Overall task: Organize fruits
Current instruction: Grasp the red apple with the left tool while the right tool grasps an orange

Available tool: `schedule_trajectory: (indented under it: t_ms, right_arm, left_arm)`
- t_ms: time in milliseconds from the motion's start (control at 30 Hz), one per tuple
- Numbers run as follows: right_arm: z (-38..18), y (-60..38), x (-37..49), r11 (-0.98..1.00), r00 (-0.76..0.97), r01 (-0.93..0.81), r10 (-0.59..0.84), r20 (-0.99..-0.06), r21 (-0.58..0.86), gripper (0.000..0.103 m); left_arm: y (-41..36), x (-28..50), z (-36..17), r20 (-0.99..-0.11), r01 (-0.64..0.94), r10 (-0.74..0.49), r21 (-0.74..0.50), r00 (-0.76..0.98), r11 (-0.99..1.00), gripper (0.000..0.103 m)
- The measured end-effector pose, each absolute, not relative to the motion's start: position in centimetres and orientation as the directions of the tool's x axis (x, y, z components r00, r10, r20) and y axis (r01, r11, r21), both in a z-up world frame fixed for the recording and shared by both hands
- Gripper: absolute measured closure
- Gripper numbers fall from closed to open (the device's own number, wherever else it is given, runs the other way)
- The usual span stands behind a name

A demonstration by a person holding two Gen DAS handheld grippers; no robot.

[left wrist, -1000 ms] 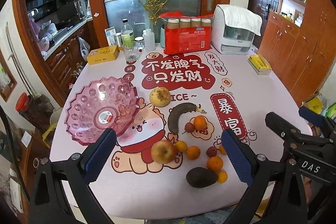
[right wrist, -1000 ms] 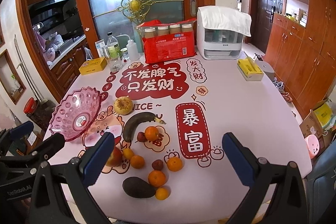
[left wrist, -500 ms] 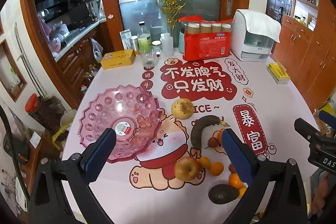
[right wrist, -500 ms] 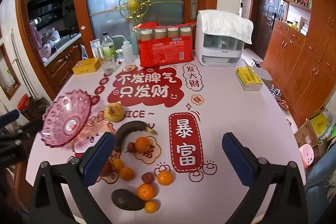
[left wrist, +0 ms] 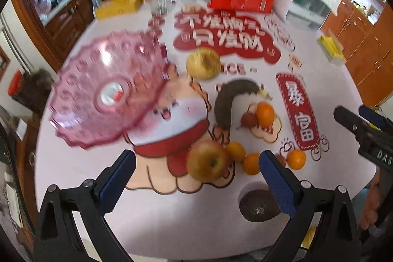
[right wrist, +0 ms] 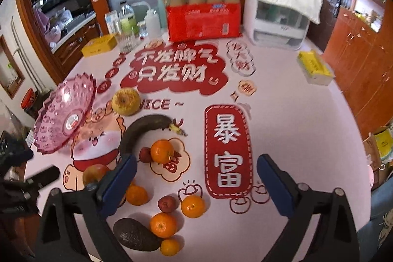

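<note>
Both claws apart and empty, right gripper (right wrist: 196, 178) jaws just narrowing slightly with nothing between, left gripper (left wrist: 196, 174) over the apple (left wrist: 208, 161); fruit lies loose right of the pink bowl (left wrist: 105, 92), bowl empty.
</note>
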State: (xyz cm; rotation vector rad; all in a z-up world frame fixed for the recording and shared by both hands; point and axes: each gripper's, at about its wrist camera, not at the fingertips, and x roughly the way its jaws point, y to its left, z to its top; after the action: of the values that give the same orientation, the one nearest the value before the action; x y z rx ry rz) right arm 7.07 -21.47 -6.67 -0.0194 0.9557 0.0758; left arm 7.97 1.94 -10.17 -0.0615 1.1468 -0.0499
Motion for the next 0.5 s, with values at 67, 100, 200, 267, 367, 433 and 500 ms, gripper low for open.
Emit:
schedule_trajectory:
  t_ms: [67,100,200,267,367,433,500]
  right_arm:
    - [-8.2,-21.3,8.2,0.995,0.539,-0.093,0.078,-0.838,0.033,0.013]
    - [-8.8,-21.2,8.7,0.994,0.527,-0.100,0.086,-0.845,0.039,0.014]
    - [-10.7,-20.7,10.1,0.990,0.489,-0.131,0.115,-0.865,0.057,0.016]
    - [-11.8,-20.4,10.8,0.985,0.465,-0.157,0.141,-0.874,0.076,0.018]
    - [-13.2,-20.0,12.0,0.974,0.428,-0.195,0.188,-0.884,0.113,0.022]
    - [-14.2,-19.7,12.7,0.968,0.404,-0.213,0.213,-0.890,0.135,0.027]
    - [-15.0,-19.4,13.4,0.963,0.381,-0.225,0.230,-0.895,0.151,0.028]
  left_arm:
    - [1.9,8.3,-11.7,-0.918,-0.014,-0.076,-0.088,0.390,0.996,0.003]
    - [2.0,8.6,-12.7,-0.921,-0.032,-0.079,-0.099,0.381,0.995,0.003]
    - [2.1,9.3,-14.7,-0.926,-0.069,-0.093,-0.126,0.366,0.990,0.003]
    - [2.0,9.7,-15.9,-0.931,-0.086,-0.108,-0.146,0.348,0.986,0.003]
    - [1.6,10.2,-17.5,-0.938,-0.095,-0.131,-0.170,0.321,0.981,0.009]
    - [1.3,10.5,-18.6,-0.943,-0.101,-0.140,-0.178,0.301,0.979,0.014]
    - [1.1,10.7,-19.5,-0.949,-0.114,-0.145,-0.183,0.281,0.977,0.019]
